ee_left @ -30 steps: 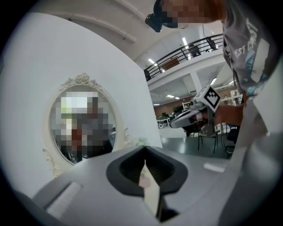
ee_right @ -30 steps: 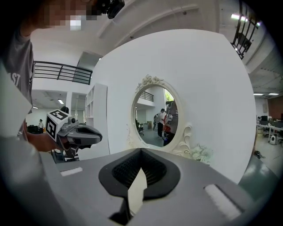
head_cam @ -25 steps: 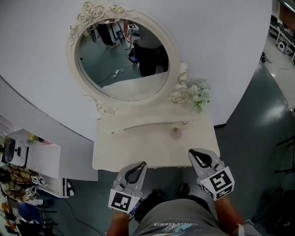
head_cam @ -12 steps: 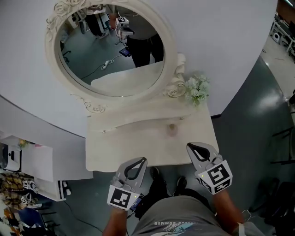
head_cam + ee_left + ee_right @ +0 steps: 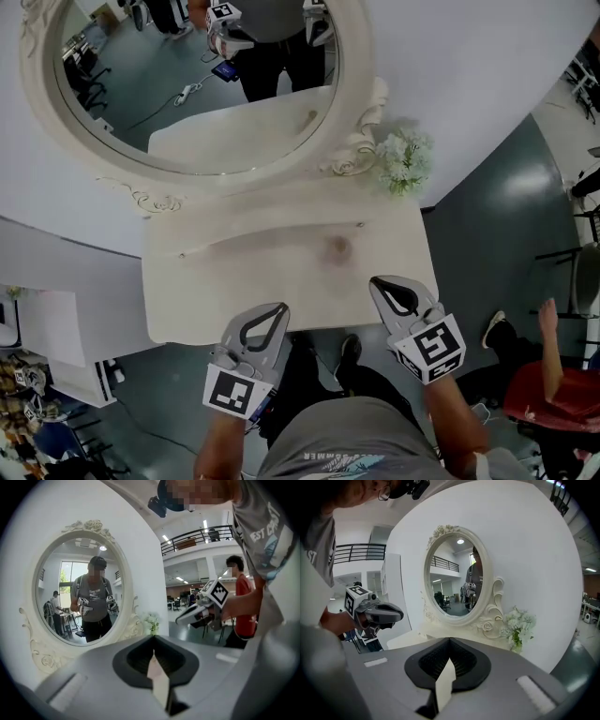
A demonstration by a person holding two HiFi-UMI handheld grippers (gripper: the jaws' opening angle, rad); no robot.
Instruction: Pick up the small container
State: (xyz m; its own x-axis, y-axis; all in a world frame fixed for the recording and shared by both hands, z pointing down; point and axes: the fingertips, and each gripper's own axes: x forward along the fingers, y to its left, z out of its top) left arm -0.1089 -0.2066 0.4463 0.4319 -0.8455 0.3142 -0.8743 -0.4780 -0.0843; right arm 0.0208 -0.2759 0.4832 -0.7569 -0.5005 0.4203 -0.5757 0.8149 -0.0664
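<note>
Head view, small container (image 5: 338, 248) beyond right gripper (image 5: 381, 285)

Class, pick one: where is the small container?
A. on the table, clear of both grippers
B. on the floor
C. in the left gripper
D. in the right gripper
A: the container sits on the table, ahead of the left gripper and right gripper, both shut and empty.

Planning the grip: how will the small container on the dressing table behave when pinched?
The small container looks tiny against the table, so it is probably light. It seems round, so a sideways nudge might roll or tip it. Its material is too blurred to judge.
</note>
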